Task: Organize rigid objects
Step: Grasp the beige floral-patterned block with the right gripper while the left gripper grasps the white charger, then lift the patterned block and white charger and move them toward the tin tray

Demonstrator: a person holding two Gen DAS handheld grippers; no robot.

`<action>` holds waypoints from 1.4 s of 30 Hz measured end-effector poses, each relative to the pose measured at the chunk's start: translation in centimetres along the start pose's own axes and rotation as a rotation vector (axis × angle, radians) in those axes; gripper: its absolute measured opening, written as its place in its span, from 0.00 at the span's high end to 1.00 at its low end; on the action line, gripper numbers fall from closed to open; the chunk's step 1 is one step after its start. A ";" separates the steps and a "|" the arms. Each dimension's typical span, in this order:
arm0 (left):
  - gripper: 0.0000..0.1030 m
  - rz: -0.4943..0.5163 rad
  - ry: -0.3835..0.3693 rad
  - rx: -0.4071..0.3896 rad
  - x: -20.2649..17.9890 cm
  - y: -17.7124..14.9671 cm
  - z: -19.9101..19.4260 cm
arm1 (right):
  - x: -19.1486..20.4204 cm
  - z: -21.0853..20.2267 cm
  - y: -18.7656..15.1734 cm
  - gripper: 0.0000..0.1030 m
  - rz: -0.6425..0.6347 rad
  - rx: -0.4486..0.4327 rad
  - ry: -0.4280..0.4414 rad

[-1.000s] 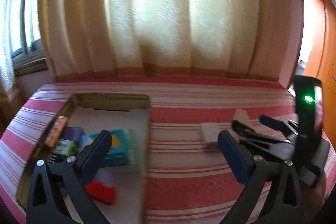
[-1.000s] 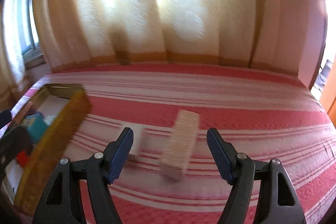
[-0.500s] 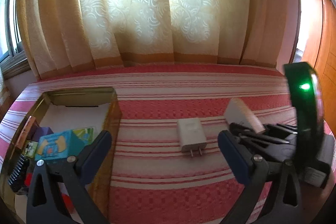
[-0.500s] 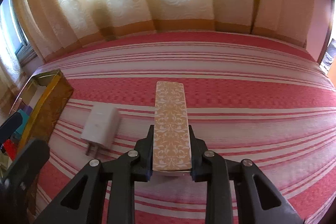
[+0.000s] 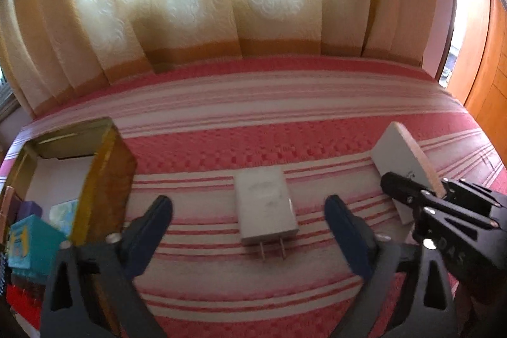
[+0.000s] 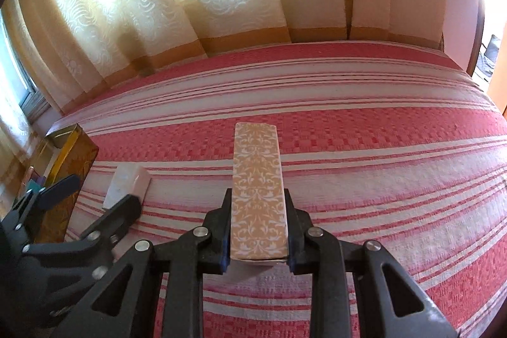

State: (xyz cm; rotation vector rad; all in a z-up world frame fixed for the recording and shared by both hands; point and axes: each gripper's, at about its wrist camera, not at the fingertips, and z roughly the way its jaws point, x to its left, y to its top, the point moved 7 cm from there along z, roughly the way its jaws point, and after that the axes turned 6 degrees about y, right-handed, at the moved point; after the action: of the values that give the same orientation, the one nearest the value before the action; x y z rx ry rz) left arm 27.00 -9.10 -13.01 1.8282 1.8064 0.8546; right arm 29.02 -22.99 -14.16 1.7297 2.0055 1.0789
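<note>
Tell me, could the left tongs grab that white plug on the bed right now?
Probably yes. The left tongs are open, and the white plug lies flat between their tips with nothing over it. The right tongs, shut on the patterned box, sit off to the side.

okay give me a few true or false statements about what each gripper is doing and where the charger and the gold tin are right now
1. The right gripper is shut on the patterned box. True.
2. The left gripper is holding the white charger. False: it is open, and the charger lies on the striped bedspread between its fingers.
3. The charger's prongs point toward the left wrist camera. True.
4. The gold tin is empty. False: a teal box and other items sit inside.
</note>
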 end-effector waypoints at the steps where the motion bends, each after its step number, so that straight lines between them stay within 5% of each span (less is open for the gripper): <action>1: 0.21 0.004 -0.007 0.018 -0.1 -0.1 0.4 | 0.0 0.1 0.1 0.73 -0.003 0.001 0.000; 8: 0.64 0.027 -0.048 0.049 -0.7 -0.5 0.8 | 0.4 0.2 0.2 0.73 -0.026 -0.003 -0.001; 15: 0.64 0.020 -0.061 -0.001 -0.6 -0.7 -0.8 | 1.4 -1.6 0.5 0.73 -0.078 -0.087 0.009; 31: 0.64 -0.004 0.025 -0.298 1.3 -0.4 -7.0 | 3.5 -4.2 0.2 0.73 -0.113 -0.190 0.032; 42: 0.64 -0.052 0.022 -0.368 3.3 -1.4 -8.9 | 4.4 -6.2 -0.6 0.73 -0.133 -0.256 0.028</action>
State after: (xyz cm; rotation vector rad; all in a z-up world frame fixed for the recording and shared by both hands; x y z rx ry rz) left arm 19.73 -6.75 -7.16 1.5370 1.5750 1.1073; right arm 23.52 -21.08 -9.23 1.4394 1.8737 1.2572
